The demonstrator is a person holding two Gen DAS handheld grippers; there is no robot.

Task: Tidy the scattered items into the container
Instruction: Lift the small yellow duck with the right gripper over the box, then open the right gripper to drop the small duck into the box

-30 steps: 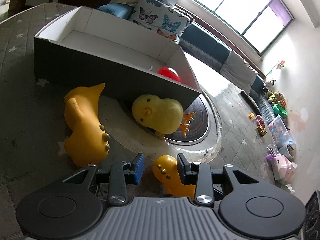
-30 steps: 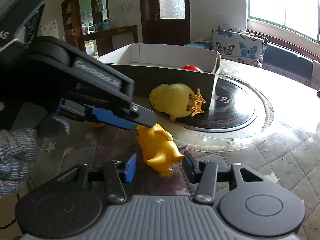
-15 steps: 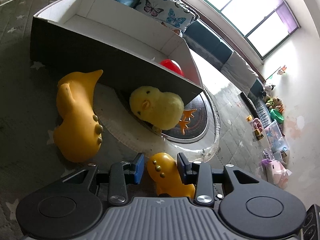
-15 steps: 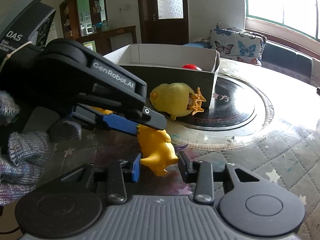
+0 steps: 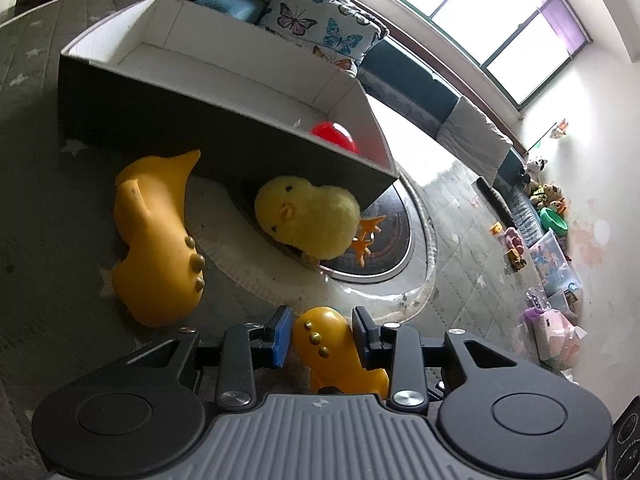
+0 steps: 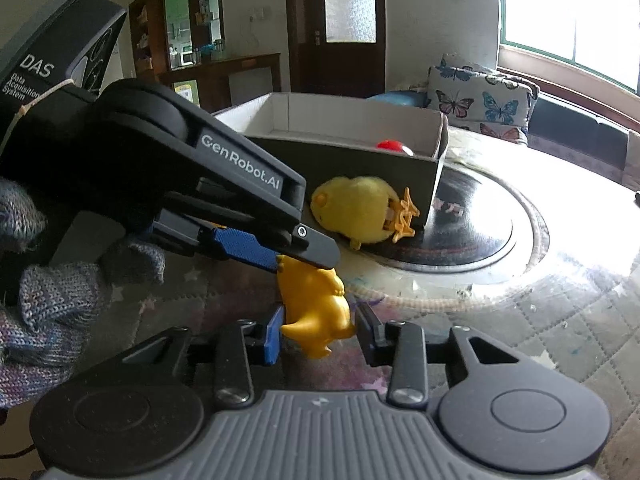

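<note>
On the quilted table, right in front of the two tongs:

Left tongs (image 5: 322, 338): closing around the head end of the small yellow duck (image 5: 334, 346). The blue pad sits just beside it on one side and the dark pad is against it on the other. I cannot tell whether both press yet.

Right tongs (image 6: 318, 330): pinching the tail end of the same small duck (image 6: 314, 308), blue pad on one flank, dark pad on the other, drawn in as tight as the toy allows.

Small yellow duck: down on the table between the two tools, outside the box.

Left tool from the right side: its black body (image 6: 192, 184) slants down over the duck. A hand in a grey knitted glove (image 6: 48, 292) holds it.

Big yellow duck (image 5: 154, 240): lying on its side on the table, left of the small one and just in front of the box.

Fluffy chick (image 5: 308, 218): on its side against the box's near corner, orange feet (image 5: 366, 236) sticking out over the dark round disc (image 5: 394, 240).

Box (image 5: 180, 132): dark outside, white inside, open at the top, behind all three toys.

Red ball (image 5: 334, 136): already inside the box, at its right end.

Further back: butterfly cushion (image 5: 324, 28) by the window.
</note>
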